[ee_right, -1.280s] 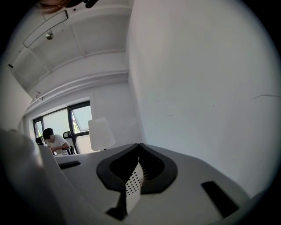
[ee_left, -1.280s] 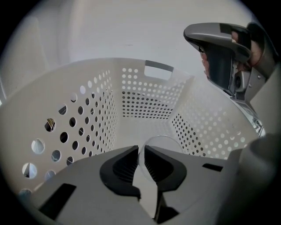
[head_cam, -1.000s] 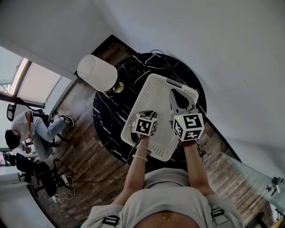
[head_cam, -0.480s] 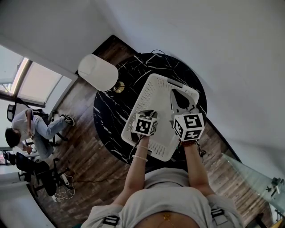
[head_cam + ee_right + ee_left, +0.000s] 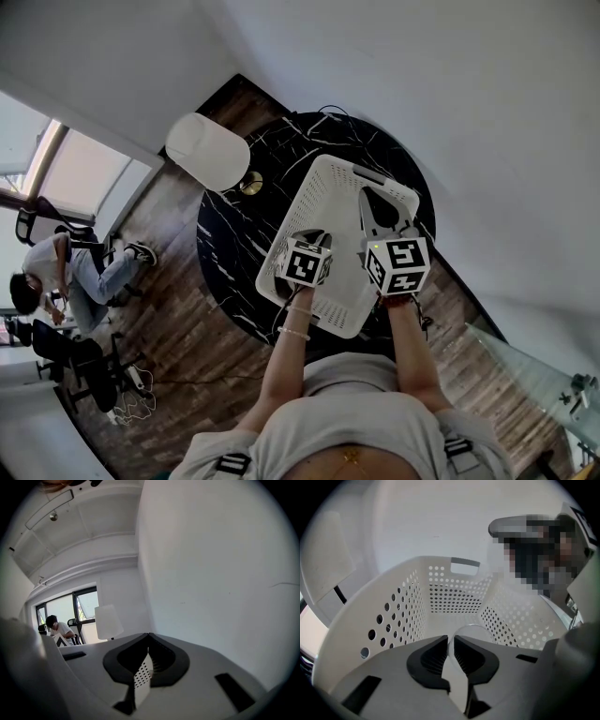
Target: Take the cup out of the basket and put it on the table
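- The left gripper (image 5: 451, 641) reaches down into the white perforated plastic basket (image 5: 401, 616), its jaws pinching the thin rim of the clear round cup (image 5: 474, 631).
- The cup is inside the basket, below its rim.
- The right gripper (image 5: 149, 639) clamps the basket's perforated side wall between its jaws.
- The basket stands on the round black marble table (image 5: 234, 234).
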`<state>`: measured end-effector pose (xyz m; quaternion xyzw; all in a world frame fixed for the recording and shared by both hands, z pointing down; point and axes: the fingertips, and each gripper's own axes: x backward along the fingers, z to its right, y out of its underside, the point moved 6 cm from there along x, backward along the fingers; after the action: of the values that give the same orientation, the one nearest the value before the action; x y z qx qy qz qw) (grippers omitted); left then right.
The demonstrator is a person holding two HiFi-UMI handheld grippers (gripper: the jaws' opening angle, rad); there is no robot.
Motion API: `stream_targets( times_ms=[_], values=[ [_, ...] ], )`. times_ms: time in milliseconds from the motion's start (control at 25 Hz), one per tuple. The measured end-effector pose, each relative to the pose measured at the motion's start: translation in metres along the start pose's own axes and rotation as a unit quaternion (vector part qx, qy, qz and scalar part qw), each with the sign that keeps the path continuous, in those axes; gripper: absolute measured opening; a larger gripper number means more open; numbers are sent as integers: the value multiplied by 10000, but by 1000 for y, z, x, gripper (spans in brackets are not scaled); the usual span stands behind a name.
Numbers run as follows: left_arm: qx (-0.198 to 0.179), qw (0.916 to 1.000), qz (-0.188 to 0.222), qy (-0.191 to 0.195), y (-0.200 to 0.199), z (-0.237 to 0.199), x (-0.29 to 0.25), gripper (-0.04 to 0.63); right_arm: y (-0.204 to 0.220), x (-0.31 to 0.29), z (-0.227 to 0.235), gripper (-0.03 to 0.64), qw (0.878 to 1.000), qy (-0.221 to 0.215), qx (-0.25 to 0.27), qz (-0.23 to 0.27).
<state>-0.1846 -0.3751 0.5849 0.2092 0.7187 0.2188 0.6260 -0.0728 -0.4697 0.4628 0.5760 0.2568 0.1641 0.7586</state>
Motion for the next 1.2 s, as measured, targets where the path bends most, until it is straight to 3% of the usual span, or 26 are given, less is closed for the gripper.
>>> stream_targets(
  times_ms=[1200],
  values=[
    [141, 9978, 625, 178, -16, 2, 41, 51, 4, 11, -12, 9, 9999, 36, 95, -55]
  ],
)
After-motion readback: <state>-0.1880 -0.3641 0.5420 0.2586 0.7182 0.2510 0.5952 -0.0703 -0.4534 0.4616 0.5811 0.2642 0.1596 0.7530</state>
